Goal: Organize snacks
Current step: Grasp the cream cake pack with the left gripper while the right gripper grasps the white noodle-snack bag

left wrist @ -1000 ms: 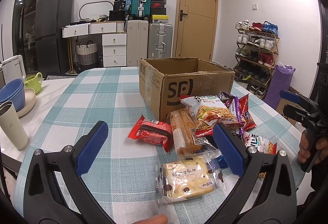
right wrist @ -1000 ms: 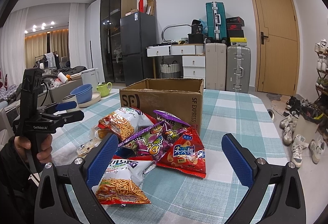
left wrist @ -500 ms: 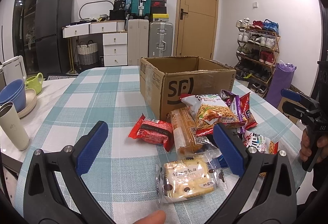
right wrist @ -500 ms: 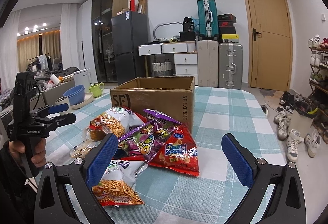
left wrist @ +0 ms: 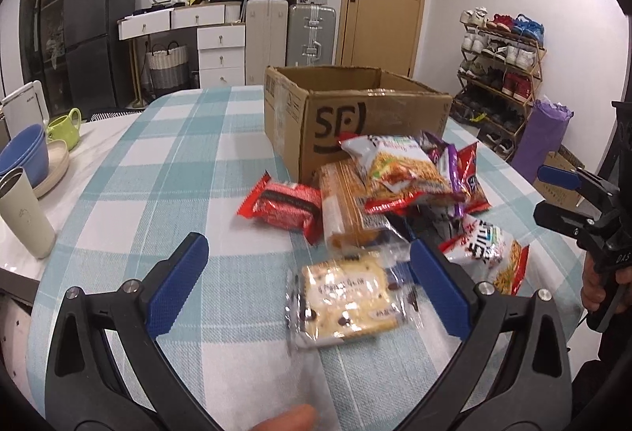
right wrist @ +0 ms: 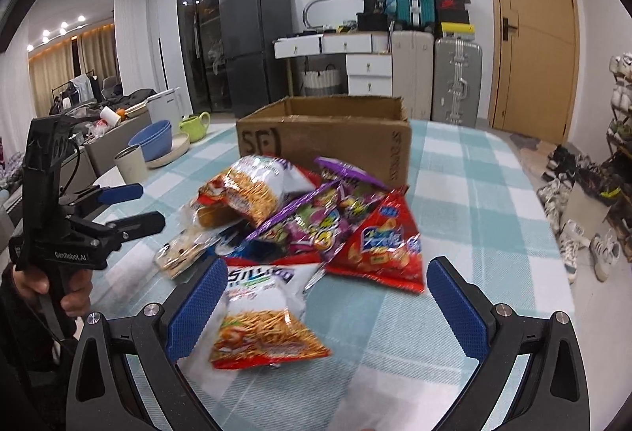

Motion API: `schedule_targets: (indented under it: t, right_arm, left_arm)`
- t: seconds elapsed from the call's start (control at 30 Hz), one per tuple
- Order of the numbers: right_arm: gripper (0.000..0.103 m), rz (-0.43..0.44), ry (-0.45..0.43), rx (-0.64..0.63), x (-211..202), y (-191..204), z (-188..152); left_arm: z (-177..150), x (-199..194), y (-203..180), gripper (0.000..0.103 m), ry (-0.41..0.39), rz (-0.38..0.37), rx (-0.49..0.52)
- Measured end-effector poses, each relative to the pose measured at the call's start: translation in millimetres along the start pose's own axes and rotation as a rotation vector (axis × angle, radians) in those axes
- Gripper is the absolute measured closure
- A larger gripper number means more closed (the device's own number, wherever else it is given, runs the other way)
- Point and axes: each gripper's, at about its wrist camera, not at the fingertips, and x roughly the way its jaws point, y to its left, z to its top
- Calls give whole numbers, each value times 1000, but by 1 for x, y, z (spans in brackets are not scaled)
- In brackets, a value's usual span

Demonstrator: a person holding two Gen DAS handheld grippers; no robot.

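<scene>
A pile of snack packets lies in front of an open cardboard box (left wrist: 355, 119) on a checked tablecloth. In the left wrist view my left gripper (left wrist: 308, 277) is open above a clear-wrapped cookie bar (left wrist: 347, 302), with a red packet (left wrist: 286, 204) and a biscuit sleeve (left wrist: 347, 206) beyond. In the right wrist view my right gripper (right wrist: 322, 306) is open and empty, over a noodle-snack bag (right wrist: 262, 324). A red chip bag (right wrist: 381, 249), a purple bag (right wrist: 316, 222) and another noodle bag (right wrist: 249, 190) lie ahead, before the box (right wrist: 328, 143).
A beige tumbler (left wrist: 23, 214), blue bowls (left wrist: 23, 154) and a green mug (left wrist: 65, 127) stand at the table's left edge. Suitcases, drawers, a fridge and a door line the far wall. A shoe rack (left wrist: 501, 75) stands right of the table.
Both grippers have moved forward and lower toward the snack pile; the packets look larger in both views. Both stay open and nothing was picked up.
</scene>
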Motion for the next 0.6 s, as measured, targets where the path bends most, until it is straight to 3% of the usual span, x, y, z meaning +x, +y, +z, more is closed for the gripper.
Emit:
schedule_targets:
  t: [0.27,0.6]
  right_arm:
    - [1,52,71,-11,18,17,-9]
    - [19,101,126,-13,35,24,-16]
  left_arm:
    - [-12,13,-9,1,111,-54,-4]
    - [-16,42,-7,6,225,-126,-55]
